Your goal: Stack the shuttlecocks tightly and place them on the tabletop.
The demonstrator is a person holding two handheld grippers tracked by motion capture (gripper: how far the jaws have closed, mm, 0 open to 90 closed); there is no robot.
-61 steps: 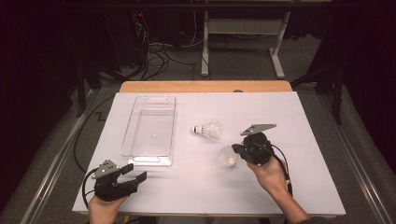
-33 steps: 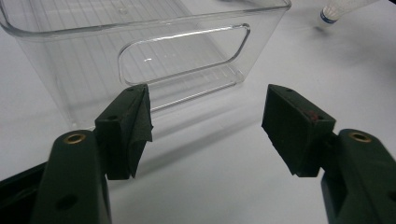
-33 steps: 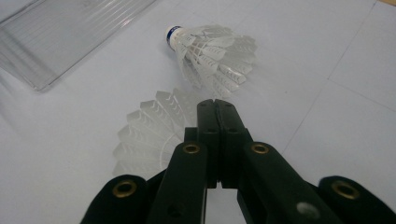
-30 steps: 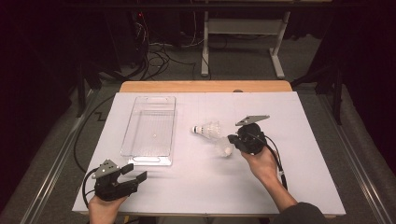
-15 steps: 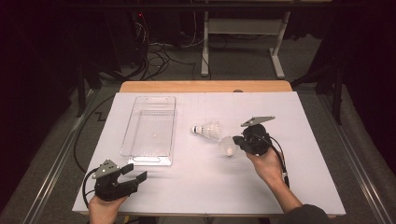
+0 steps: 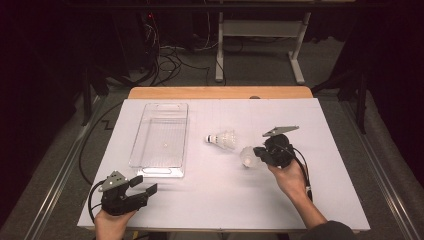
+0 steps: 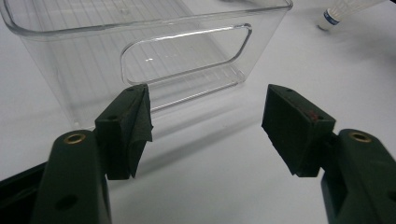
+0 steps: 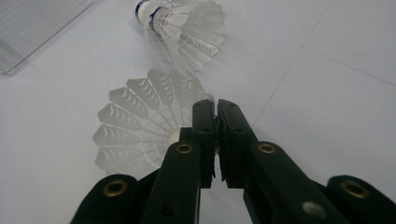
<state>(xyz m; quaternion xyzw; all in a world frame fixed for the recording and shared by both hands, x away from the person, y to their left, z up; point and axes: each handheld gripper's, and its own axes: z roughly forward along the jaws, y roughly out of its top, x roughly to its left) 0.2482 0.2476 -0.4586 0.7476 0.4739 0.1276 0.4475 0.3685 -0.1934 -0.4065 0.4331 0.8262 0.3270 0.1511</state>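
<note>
Left gripper (image 6: pixel 142 189) rests at the surface's (image 6: pixel 200 210) near edge, fingers spread on nothing. Ahead, the clear bin (image 6: pixel 161 139) holds one tiny speck. A shuttlecock (image 6: pixel 223 139) lies mid-surface; beside it the right gripper's (image 6: pixel 256 154) fingers pinch another shuttlecock's skirt (image 8: pixel 140 126).

My right gripper (image 8: pixel 215 112) hides part of the nearer shuttlecock's (image 8: pixel 140 126) skirt; its cork is out of sight.
</note>
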